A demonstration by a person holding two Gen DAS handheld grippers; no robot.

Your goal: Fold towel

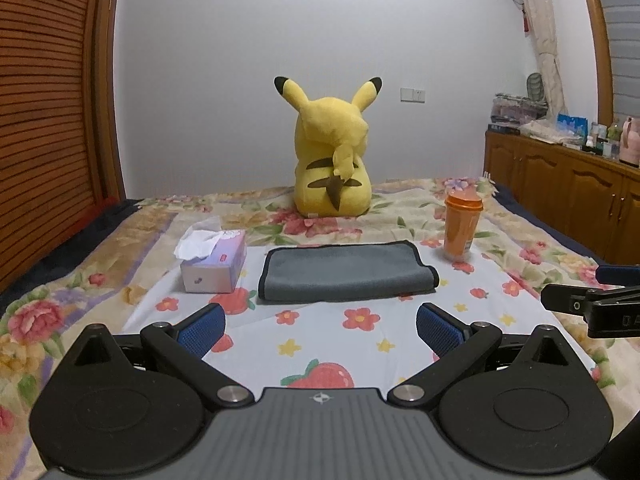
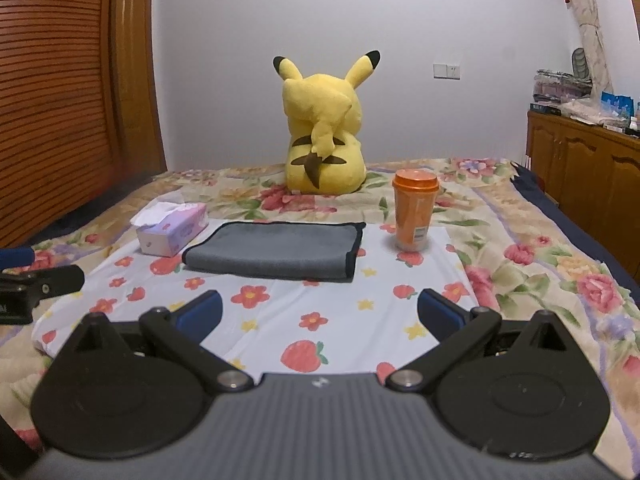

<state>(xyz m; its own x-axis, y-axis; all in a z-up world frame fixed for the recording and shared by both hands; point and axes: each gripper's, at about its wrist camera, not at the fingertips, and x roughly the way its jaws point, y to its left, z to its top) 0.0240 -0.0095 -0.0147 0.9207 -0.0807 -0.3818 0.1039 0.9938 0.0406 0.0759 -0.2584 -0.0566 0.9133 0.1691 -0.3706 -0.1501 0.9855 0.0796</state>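
- The towel (image 1: pixel 346 272) lies flat on the strawberry-print sheet (image 1: pixel 320 344) spread over the bed — a grey rectangle with a dark border, wider than deep.
- Along its near edge two layers seem to show, and at the right end the border doubles back; I judge it already folded at least once, though how many times I cannot tell.
- From the left gripper (image 1: pixel 320 330) the towel sits at 12 o'clock, well apart; from the right gripper (image 2: pixel 319 312) it is nearer 11 o'clock, also apart.
- Both grippers stand with fingers spread wide and nothing between them. Neither touches the towel.
- Beside the towel: a tissue box (image 1: pixel 214 262) at its 9 o'clock, near but not touching, and an orange cup (image 1: pixel 462 226) at about its 2 o'clock, upright with its lid on. A plush (image 1: pixel 330 152) sits behind at 12 o'clock, back turned.
- My judgement — either the fold is finished and the grippers are backed off, or one more fold across the width is left. The neat, squared edges lean toward done.
- If another fold is wanted, both grippers would need to reach the corners at one short end.
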